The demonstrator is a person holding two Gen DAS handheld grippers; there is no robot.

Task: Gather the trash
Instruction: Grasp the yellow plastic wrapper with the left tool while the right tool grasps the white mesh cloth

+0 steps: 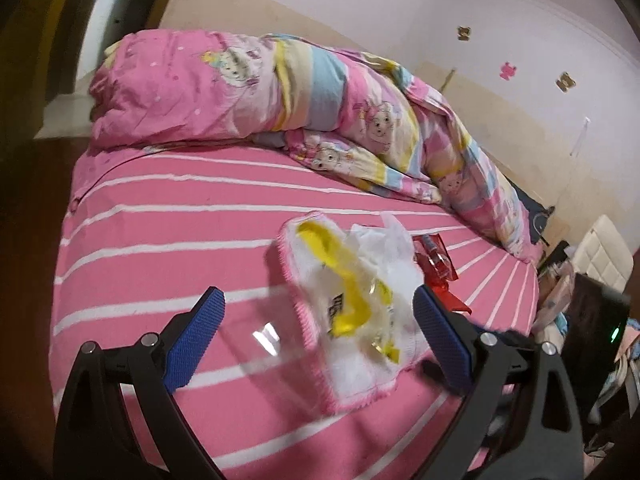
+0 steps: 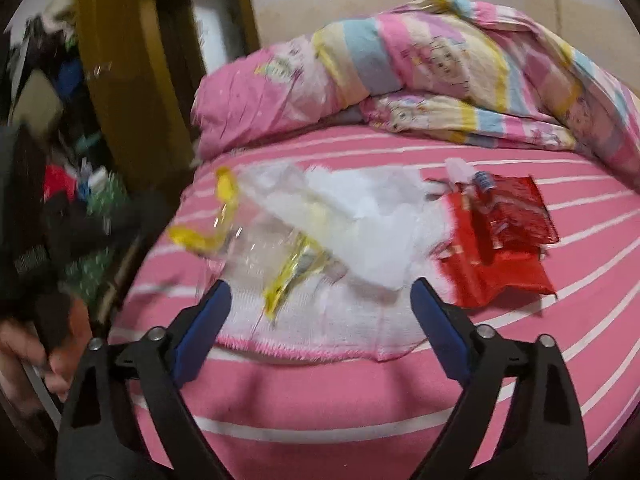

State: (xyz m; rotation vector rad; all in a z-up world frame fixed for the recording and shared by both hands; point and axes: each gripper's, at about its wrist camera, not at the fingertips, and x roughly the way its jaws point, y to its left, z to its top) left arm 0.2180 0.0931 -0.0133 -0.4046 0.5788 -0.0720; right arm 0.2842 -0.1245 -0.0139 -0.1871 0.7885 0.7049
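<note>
- The trash sits in a heap on a white towel [image 2: 320, 320] with a pink fringe, near the front edge of the bed [image 2: 360, 420]
- White tissue [image 2: 360, 216] and a clear-and-yellow plastic wrapper [image 2: 256, 252] look light, soft, crinkly; pinch a bunched fold
- Red wrapper [image 2: 504, 248] at the towel's right edge looks slick; take it by a crumpled edge
- Left gripper [image 1: 318, 336] and right gripper [image 2: 320, 320] both have fingers spread, grasping nothing
</note>
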